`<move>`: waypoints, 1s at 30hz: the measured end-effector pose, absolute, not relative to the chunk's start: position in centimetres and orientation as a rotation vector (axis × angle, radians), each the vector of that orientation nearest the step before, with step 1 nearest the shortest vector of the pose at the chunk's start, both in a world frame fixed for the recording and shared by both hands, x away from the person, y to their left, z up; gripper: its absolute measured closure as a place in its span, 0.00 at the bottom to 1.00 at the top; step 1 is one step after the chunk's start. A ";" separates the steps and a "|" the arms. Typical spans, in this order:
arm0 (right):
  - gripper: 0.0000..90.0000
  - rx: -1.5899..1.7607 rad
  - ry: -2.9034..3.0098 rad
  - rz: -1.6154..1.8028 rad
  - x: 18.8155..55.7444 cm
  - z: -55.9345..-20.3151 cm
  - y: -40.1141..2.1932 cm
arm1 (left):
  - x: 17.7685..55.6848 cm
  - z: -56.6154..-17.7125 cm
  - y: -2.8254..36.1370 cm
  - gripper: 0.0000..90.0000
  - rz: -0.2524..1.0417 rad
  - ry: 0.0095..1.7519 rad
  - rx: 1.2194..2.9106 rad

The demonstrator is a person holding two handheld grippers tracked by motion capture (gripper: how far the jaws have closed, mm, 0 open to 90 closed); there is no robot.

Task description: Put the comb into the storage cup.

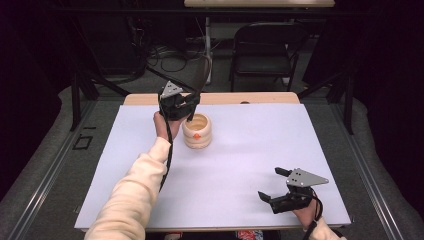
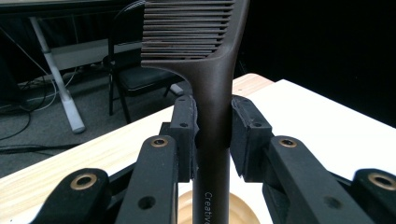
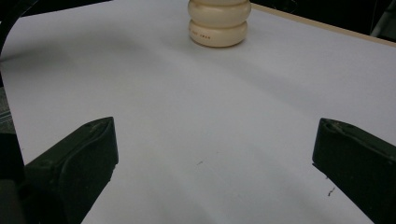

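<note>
A dark brown comb (image 2: 212,107) stands upright, its handle clamped between the jaws of my left gripper (image 2: 213,126). In the high view that left gripper (image 1: 186,106) hovers just over the rim of a cream ribbed cup (image 1: 197,131), and the comb (image 1: 203,75) rises from it with its lower end inside the cup's mouth. The cup's rim (image 2: 243,210) peeks out below the jaws. My right gripper (image 1: 274,184) rests near the front right of the table, jaws wide apart with nothing between them. Far ahead of it stands the cup (image 3: 218,23).
A white sheet (image 1: 240,165) covers the wooden table (image 1: 260,98). Behind the table stand a black folding chair (image 1: 265,47) and a white table leg (image 1: 207,45), with cables on the floor. Dark frame struts flank the table on both sides.
</note>
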State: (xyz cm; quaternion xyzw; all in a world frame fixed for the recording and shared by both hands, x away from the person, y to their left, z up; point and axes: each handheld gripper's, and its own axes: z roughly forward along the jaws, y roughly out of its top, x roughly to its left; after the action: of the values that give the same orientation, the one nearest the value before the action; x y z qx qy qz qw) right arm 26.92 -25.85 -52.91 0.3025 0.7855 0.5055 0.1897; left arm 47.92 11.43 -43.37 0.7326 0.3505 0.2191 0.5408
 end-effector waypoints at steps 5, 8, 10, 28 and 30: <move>0.00 0.849 2.210 1.419 26.9 -52.9 -25.8 | 47.9 -43.7 11.2 0.81 0.520 0.834 1.729; 0.00 0.848 2.210 1.419 26.9 -52.9 -25.8 | 47.9 -44.0 11.0 0.81 0.520 0.836 1.715; 0.00 0.846 2.212 1.419 26.9 -52.9 -25.8 | 47.9 -44.1 10.9 0.81 0.521 0.831 1.709; 0.00 0.851 2.208 1.420 26.9 -52.9 -25.9 | 48.3 -45.6 10.8 0.81 0.513 0.841 1.719; 0.00 0.850 2.209 1.420 26.9 -52.9 -25.9 | 48.4 -45.7 10.8 0.81 0.509 0.842 1.718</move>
State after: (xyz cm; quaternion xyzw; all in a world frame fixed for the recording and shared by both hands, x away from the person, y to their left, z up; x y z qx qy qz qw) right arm 26.91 -25.90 -52.91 0.3023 0.7858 0.5050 0.1899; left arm 48.42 10.83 -45.74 0.7255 0.3556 0.2151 0.5486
